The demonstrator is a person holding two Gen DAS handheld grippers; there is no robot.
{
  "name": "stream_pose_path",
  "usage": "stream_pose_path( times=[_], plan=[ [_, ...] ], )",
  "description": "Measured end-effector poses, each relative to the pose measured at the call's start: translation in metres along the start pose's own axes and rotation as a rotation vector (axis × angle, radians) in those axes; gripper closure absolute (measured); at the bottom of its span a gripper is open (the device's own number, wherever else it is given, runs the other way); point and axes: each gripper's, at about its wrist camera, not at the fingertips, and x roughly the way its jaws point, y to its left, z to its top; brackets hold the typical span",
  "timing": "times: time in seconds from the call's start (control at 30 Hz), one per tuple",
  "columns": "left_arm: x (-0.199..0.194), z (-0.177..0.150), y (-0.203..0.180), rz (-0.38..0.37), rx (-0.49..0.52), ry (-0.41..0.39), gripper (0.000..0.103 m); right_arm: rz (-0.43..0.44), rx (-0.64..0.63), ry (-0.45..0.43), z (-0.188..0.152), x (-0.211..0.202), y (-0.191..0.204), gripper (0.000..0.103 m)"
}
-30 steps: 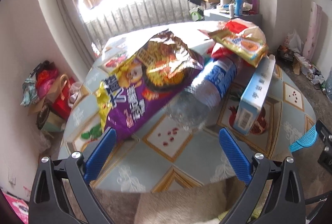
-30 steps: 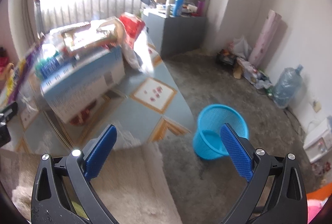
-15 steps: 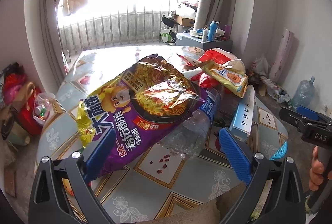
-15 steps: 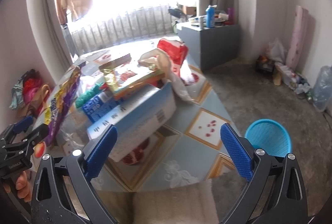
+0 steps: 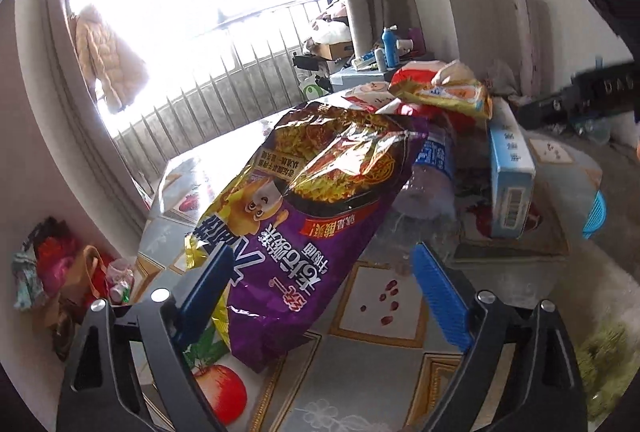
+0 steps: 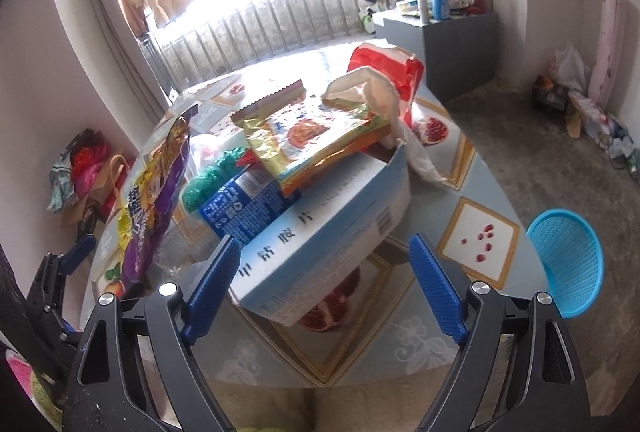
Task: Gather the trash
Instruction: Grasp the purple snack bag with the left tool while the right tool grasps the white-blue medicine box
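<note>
A pile of trash lies on the tiled table (image 5: pixel 360 384). A purple noodle bag (image 5: pixel 312 232) is nearest; my left gripper (image 5: pixel 324 292) is open with the bag's lower end between its fingers. A clear bottle with a blue label (image 5: pixel 432 168) lies behind it. A light blue carton (image 6: pixel 324 232) lies under a yellow snack packet (image 6: pixel 316 136) and a red bag (image 6: pixel 384 68). My right gripper (image 6: pixel 324 288) is open, its fingers either side of the carton's near end. A blue mesh basket (image 6: pixel 568 260) stands on the floor at the right.
A grey cabinet (image 6: pixel 452 40) with bottles stands at the back right. Bags and clothes (image 6: pixel 88 168) lie on the floor at the left. More clutter (image 6: pixel 588 116) lines the right wall. A railing and bright window are behind the table.
Both grippers have moved closer to the pile. The left now straddles the purple bag's end and the right straddles the carton's end. Both stayed open.
</note>
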Motion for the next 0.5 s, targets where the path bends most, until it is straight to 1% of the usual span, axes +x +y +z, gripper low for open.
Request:
stream_pose_path(
  times=[0.13, 0.2, 0.27, 0.33, 0.43, 0.5],
  plan=[
    [0.014, -0.01, -0.011, 0.037, 0.13, 0.011, 0.027, 0.003, 0.033, 0.032, 0.004, 0.011, 0.006, 0.023],
    [0.023, -0.016, -0.017, 0.057, 0.201, 0.02, 0.034, 0.002, 0.051, 0.048, 0.005, 0.015, 0.006, 0.024],
    [0.03, -0.021, -0.022, 0.073, 0.249, 0.026, 0.039, -0.008, 0.083, 0.078, 0.007, 0.023, 0.005, 0.026],
    [0.035, -0.022, -0.024, 0.083, 0.281, 0.025, 0.042, -0.014, 0.114, 0.106, 0.009, 0.03, 0.003, 0.029],
    [0.04, -0.024, -0.025, 0.088, 0.301, 0.019, 0.048, -0.014, 0.137, 0.129, 0.009, 0.039, 0.005, 0.031],
    [0.042, -0.025, -0.027, 0.093, 0.31, 0.018, 0.055, -0.011, 0.156, 0.157, 0.008, 0.046, 0.004, 0.034]
  ],
)
